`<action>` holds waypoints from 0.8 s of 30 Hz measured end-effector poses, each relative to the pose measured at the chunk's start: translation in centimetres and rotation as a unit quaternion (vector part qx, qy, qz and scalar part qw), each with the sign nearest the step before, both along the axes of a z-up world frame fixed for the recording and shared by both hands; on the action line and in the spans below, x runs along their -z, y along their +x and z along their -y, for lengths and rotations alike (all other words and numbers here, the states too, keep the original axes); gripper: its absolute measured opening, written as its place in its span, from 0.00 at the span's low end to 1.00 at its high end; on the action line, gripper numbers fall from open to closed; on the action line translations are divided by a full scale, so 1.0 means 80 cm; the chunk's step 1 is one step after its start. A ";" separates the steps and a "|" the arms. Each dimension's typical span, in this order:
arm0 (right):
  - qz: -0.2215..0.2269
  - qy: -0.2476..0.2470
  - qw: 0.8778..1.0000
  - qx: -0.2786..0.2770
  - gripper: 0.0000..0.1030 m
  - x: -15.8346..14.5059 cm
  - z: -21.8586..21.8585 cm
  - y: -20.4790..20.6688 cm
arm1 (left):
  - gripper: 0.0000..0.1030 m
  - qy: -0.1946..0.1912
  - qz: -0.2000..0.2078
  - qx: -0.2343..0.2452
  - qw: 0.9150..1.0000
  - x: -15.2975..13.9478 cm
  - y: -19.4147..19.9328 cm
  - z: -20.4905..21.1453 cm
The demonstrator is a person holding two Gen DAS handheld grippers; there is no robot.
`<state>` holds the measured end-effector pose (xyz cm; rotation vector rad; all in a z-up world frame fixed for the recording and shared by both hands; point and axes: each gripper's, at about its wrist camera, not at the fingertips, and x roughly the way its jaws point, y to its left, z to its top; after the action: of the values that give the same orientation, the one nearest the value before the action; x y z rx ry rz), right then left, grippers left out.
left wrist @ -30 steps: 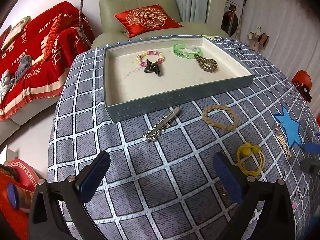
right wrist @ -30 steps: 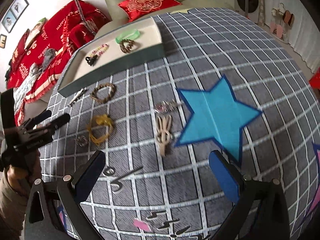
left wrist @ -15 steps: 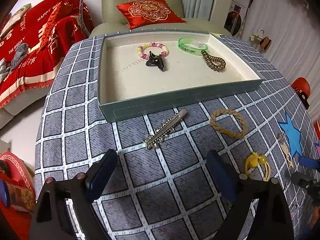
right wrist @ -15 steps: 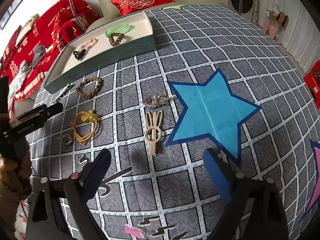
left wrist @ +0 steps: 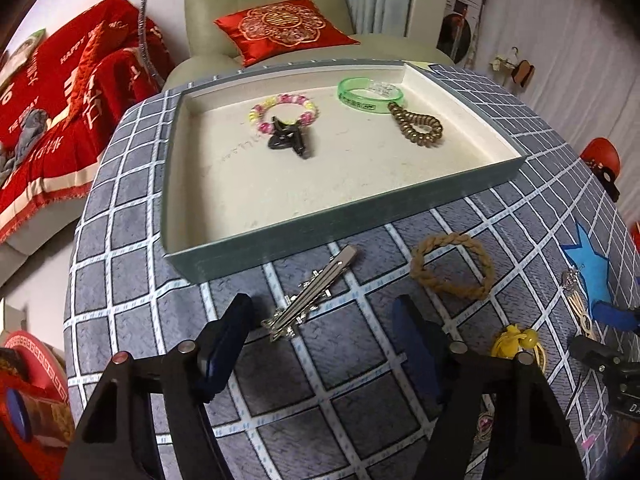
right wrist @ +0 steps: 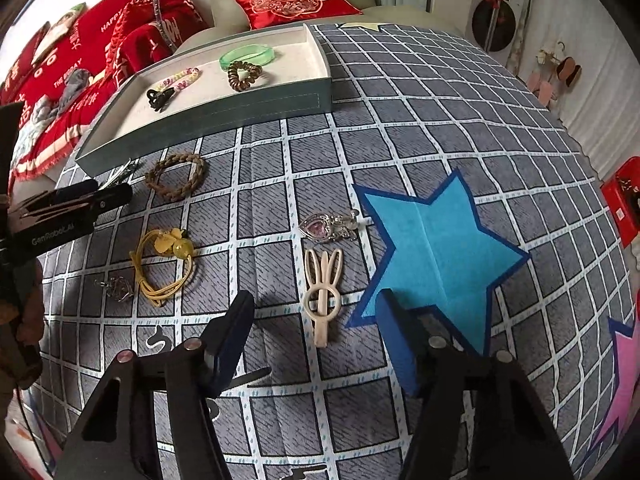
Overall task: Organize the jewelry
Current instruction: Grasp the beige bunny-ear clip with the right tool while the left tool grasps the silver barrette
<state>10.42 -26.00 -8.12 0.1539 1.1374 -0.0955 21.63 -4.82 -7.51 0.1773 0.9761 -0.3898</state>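
Observation:
My left gripper [left wrist: 322,340] hovers low over the checked cloth with its jaws closing. The near end of a silver hair clip [left wrist: 310,294] lies between the blue pads, and neither pad touches it. My right gripper [right wrist: 316,336] is also closing, around the near end of a cream rabbit-shaped hair clip [right wrist: 322,292], again without contact. The grey tray [left wrist: 340,232] behind holds a bead bracelet [left wrist: 284,114], a black claw clip [left wrist: 288,140], a green bangle [left wrist: 368,94] and a brown coil tie [left wrist: 418,126].
Loose on the cloth lie a braided tan hair tie [left wrist: 452,266], a yellow hair tie [right wrist: 168,264], a heart pendant [right wrist: 324,226] and a small silver piece [right wrist: 118,288]. A blue star patch [right wrist: 432,248] sits to the right. A sofa and an armchair stand behind the table.
Both grippers have moved forward and lower toward their clips. Each pair of jaws has narrowed from wide open. Nothing on the cloth has shifted.

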 end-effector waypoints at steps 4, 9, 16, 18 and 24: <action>-0.001 -0.015 1.000 -0.006 0.55 0.000 -0.004 0.002 | 0.71 0.006 0.002 0.015 1.000 -0.001 0.002 0.007; -0.003 -0.020 1.000 -0.010 0.35 -0.001 -0.004 0.002 | 0.31 0.004 0.000 0.031 0.999 -0.005 0.002 0.011; 0.002 -0.013 1.000 -0.010 0.20 -0.002 -0.003 -0.004 | 0.31 -0.009 -0.001 0.015 1.000 -0.006 -0.008 0.006; 0.005 -0.004 1.000 -0.008 0.20 -0.004 -0.001 -0.007 | 0.31 -0.017 0.000 0.009 1.000 -0.008 -0.013 0.003; 0.022 0.022 0.999 -0.010 0.20 -0.017 0.007 -0.018 | 0.31 -0.038 0.009 0.001 0.999 -0.023 -0.028 -0.005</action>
<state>9.01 -26.54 -6.75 0.1841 1.0969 -0.0491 19.40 -4.43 -5.70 0.1120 0.9414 -0.4252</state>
